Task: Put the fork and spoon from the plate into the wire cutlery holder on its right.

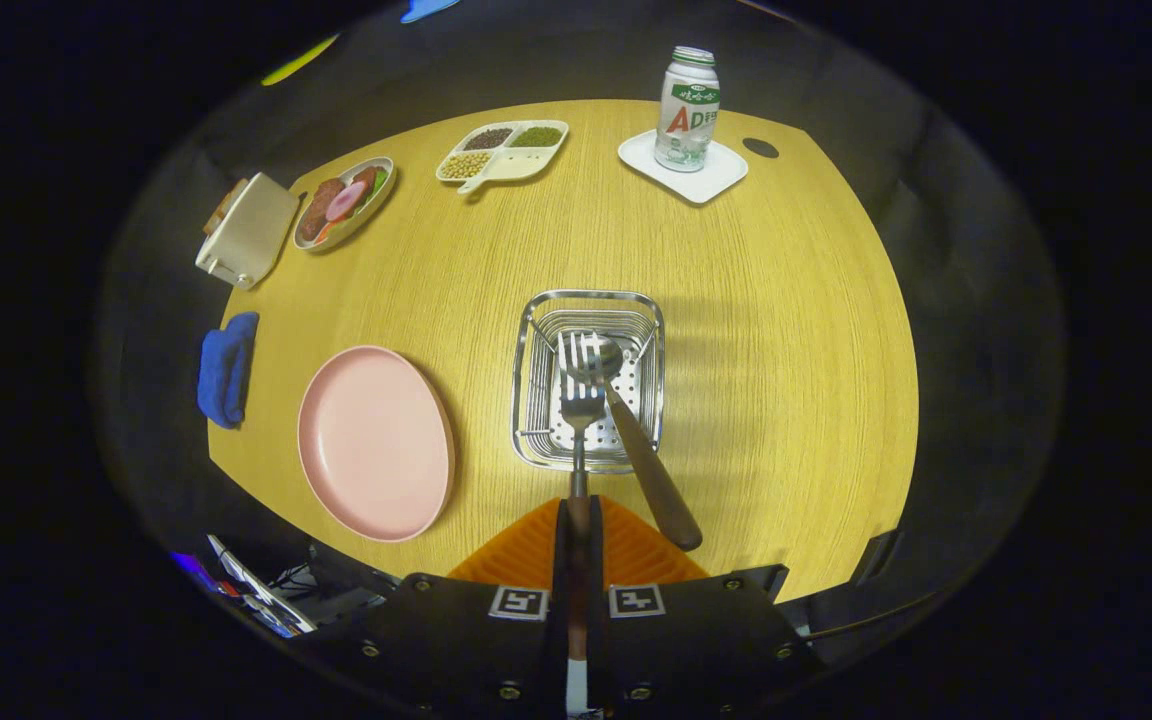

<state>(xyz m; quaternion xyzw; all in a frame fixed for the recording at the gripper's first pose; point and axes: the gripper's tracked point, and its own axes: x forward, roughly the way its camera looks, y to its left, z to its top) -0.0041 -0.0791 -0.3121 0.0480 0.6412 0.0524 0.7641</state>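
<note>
My gripper (577,520) is shut on the fork (580,405), whose handle runs back between the orange fingers (526,550). The tines point forward over the wire cutlery holder (536,330), which stands just ahead of the fingers. A spoon (636,445) with a brown handle lies in the holder, its bowl inside and its handle leaning out over the near rim toward the right finger. The pink plate (376,440) sits left of the holder with nothing on it.
A blue cloth (226,368) lies left of the plate at the table edge. Far back stand a dish of food (344,200), a divided tray of beans (502,150), a white box (246,230) and a bottle (688,110) on a white coaster (726,175).
</note>
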